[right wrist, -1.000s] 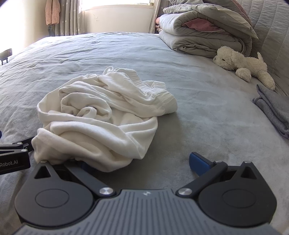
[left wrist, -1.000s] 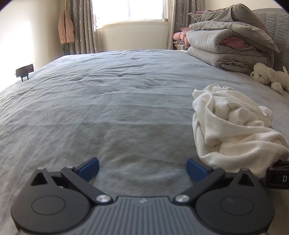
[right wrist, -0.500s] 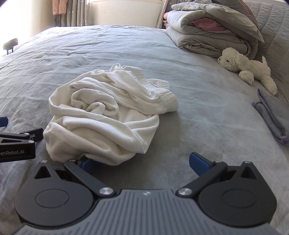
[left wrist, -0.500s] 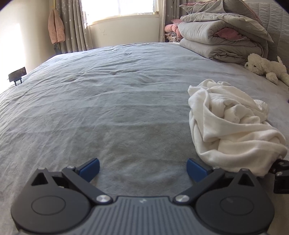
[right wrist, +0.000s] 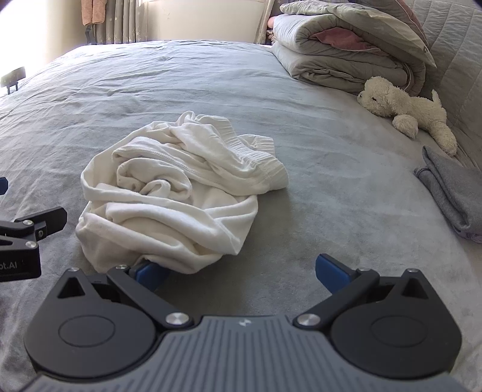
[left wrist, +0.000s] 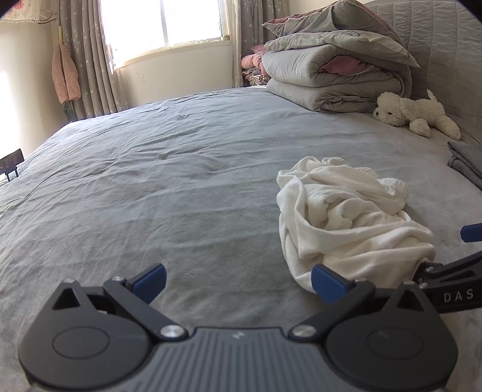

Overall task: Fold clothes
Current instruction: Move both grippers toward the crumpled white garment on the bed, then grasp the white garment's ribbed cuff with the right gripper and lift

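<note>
A crumpled white garment [left wrist: 346, 217] [right wrist: 180, 193] lies in a heap on the grey bed sheet [left wrist: 168, 181] [right wrist: 331, 181]. My left gripper [left wrist: 239, 282] stands open just left of the heap's near edge, its right pad beside the cloth. My right gripper [right wrist: 242, 271] is open at the heap's near right corner; its left pad sits under the cloth's edge, nothing pinched. Each gripper shows at the edge of the other's view.
Folded grey quilts [left wrist: 334, 75] [right wrist: 346, 51] are stacked at the bed's head, with a white plush dog [left wrist: 415, 113] [right wrist: 406, 111] in front. A folded grey garment [right wrist: 455, 196] [left wrist: 467, 159] lies at the right. Curtains and a window [left wrist: 162, 27] are behind.
Both grippers have drawn back and risen a little, so the white heap looks smaller and farther. The heap itself has not been moved. Both stay open.
</note>
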Motion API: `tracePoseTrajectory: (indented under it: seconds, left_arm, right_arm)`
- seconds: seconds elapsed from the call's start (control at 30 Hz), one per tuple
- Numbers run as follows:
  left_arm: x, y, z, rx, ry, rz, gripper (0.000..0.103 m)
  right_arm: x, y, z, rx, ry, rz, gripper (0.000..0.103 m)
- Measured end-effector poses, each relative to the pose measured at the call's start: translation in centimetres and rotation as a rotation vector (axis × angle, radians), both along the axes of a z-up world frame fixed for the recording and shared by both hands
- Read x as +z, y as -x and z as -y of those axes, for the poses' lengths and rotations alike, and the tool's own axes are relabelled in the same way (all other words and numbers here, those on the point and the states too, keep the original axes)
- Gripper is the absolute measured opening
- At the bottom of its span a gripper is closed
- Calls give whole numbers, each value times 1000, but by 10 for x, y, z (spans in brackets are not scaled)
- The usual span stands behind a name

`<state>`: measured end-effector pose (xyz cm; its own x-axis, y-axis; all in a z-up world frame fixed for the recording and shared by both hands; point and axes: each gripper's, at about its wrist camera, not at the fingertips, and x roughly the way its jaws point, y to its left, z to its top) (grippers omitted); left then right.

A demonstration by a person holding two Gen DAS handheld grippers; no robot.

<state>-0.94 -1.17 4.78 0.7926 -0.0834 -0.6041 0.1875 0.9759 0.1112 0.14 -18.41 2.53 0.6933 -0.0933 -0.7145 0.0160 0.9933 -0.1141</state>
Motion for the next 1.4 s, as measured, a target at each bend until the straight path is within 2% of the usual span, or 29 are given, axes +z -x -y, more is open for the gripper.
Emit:
tracePoseTrajectory:
  seconds: [0.2, 0.27, 0.33, 0.43, 0.5, 0.6, 0.67, 0.73, 0.83, 0.9, 1.0, 1.1, 1.17, 1.27, 1.3, 1.4]
  left_arm:
    - [11, -2, -6, 22, -2, 26, 103]
    - [18, -3, -8, 19, -12, 13, 103]
    - [28, -4, -10, 7, -20, -5, 103]
    - [53, -7, -13, -52, -20, 23, 103]
    - [67, -14, -13, -66, -36, 43, 103]
    - [71, -25, -12, -68, -34, 35, 103]
    - [60, -29, -14, -64, -26, 26, 103]
    - [40, -30, -16, -56, -36, 10, 103]
    - [17, -37, -19, -36, -106, -36, 103]
    - [16, -39, -22, -26, -114, -9, 103]
    - [24, -44, -28, 0, -94, 32, 103]
    - [25, -47, -30, 28, -115, 35, 103]
    - [25, -48, -32, 43, -129, 41, 103]
    - [25, -48, -35, 57, -124, 45, 103]
    - [25, -49, -37, 60, -118, 43, 103]
    - [24, -49, -41, 66, -113, 35, 103]
  right_arm:
    - [12, 2, -2, 8, 16, 26, 103]
    - [22, 2, 1, 14, 12, 47, 103]
    - [35, 3, 9, 11, -48, 65, 103]
    - [55, 2, 23, -7, -148, 95, 103]
    - [71, -5, 30, -19, -184, 118, 103]
    - [90, -25, 32, -43, -210, 129, 103]
    - [88, -39, 34, -36, -242, 128, 103]
    - [68, -50, 39, -42, -272, 81, 103]
    - [54, -60, 40, -40, -302, 48, 102]
    - [49, -65, 39, -36, -319, 36, 91]
    - [41, -72, 38, -30, -344, 18, 87]
    - [34, -78, 37, -23, -370, -1, 87]
    - [27, -81, 36, -15, -377, -15, 79]
    - [25, -84, 35, -15, -377, -4, 57]
    - [24, -85, 34, -16, -377, 3, 42]
    - [29, -84, 31, 0, -373, 51, 6]
